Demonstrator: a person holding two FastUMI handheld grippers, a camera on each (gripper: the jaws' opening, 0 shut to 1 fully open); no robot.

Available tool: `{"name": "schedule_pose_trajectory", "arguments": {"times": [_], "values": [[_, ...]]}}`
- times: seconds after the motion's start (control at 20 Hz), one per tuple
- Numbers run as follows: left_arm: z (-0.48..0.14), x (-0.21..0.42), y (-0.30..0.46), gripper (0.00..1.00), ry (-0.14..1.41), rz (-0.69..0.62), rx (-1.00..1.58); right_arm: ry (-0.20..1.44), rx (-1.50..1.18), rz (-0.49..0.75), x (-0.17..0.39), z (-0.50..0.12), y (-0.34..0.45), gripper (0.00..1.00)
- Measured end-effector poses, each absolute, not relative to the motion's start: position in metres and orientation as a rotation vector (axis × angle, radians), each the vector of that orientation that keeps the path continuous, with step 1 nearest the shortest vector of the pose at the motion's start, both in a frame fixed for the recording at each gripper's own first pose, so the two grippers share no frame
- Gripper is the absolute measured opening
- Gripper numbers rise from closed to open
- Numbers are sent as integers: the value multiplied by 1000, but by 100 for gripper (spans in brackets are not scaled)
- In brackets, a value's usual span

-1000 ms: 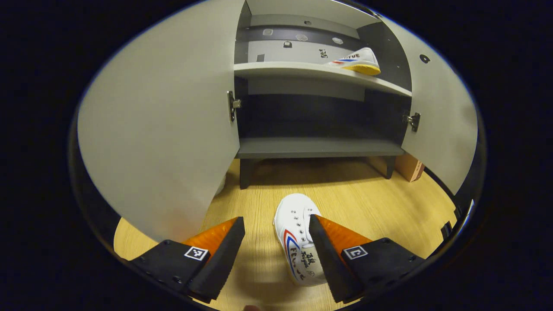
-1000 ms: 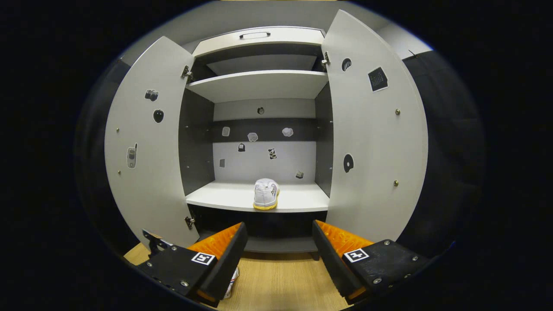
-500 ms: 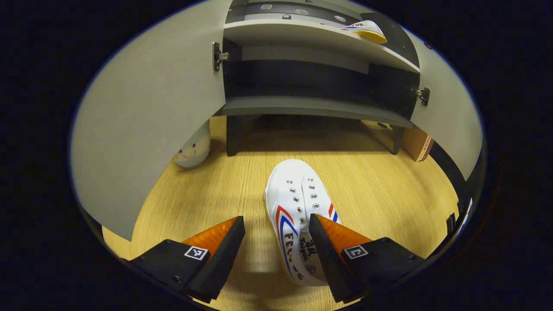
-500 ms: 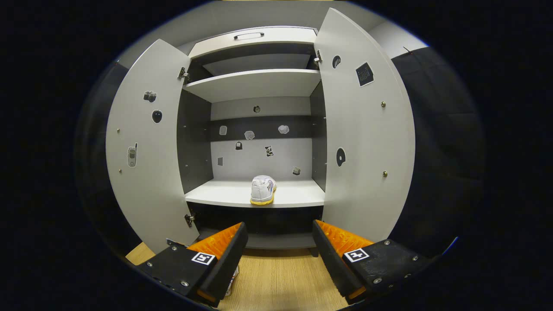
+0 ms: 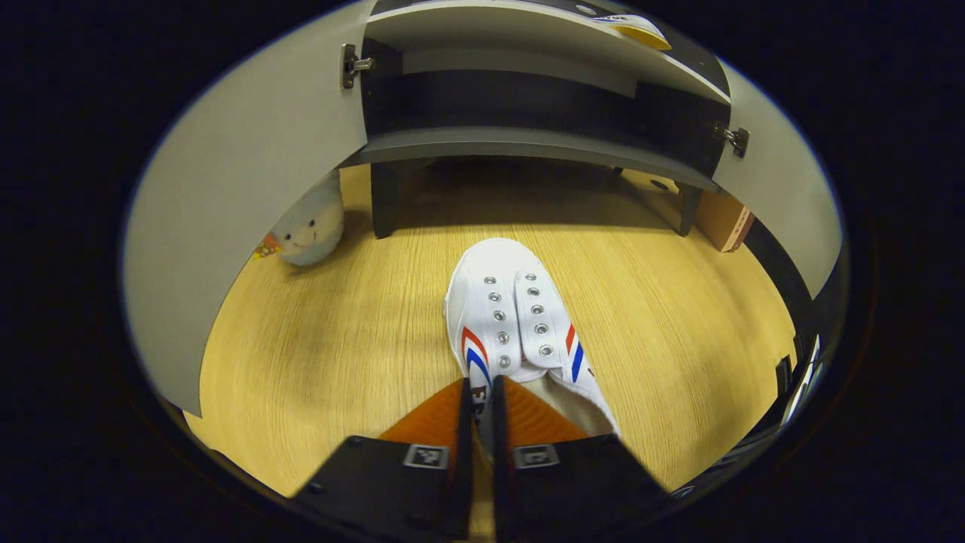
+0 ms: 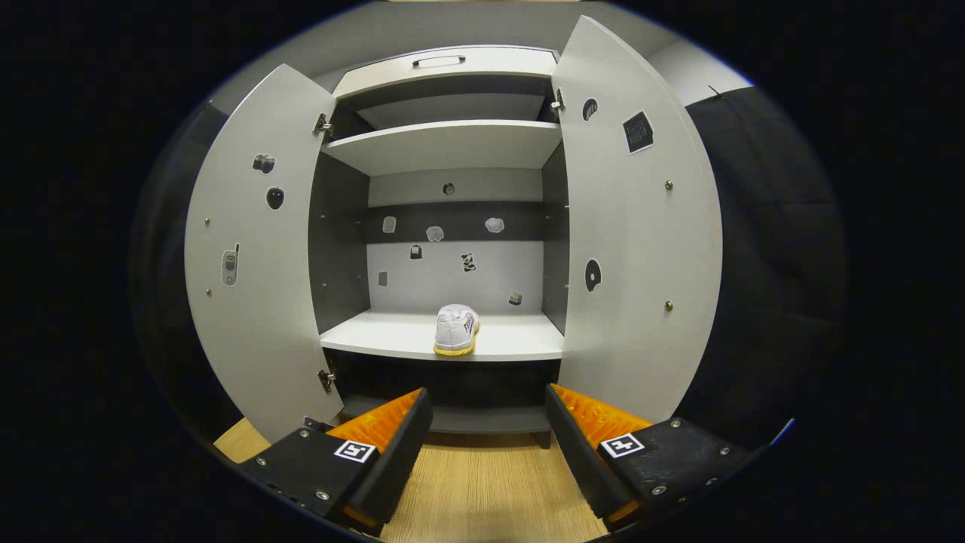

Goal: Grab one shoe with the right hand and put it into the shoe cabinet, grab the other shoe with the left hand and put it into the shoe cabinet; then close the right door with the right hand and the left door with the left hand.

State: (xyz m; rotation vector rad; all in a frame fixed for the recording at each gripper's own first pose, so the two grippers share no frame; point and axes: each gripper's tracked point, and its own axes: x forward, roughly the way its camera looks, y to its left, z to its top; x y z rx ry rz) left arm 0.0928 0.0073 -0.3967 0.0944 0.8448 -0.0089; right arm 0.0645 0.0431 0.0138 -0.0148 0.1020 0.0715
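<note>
The shoe cabinet (image 6: 452,249) stands with two doors open and one shoe (image 6: 456,330) on its middle shelf. The second shoe (image 5: 513,324) lies on the wooden floor (image 5: 324,362); its side lettering is too hidden to read. The left gripper (image 5: 482,400) is clamped on its collar, the right gripper (image 6: 486,422) spread apart. A plush toy (image 5: 309,226) sits by the left door.

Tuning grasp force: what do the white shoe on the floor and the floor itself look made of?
White lace-less shoe with red and blue stripes: looks like matte woven canvas, soft, with metal eyelets along the tongue opening. Pale yellow floor: wood-grain surface with a slight sheen, likely laminate; solid wood cannot be ruled out.
</note>
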Motion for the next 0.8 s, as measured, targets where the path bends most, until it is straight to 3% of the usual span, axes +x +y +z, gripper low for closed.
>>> {"name": "schedule_pose_trajectory", "arguments": {"times": [0.05, 0.5, 0.8], "values": [[-393, 95, 5, 7, 834, -9, 74, 99, -18, 71, 64, 14, 43, 93], [-322, 100, 6, 7, 774, -75, -16, 69, -24, 124, 58, 21, 55, 93], [-215, 115, -13, 7, 663, -109, -64, 29, -38, 157, 50, 31, 62, 93]]}}
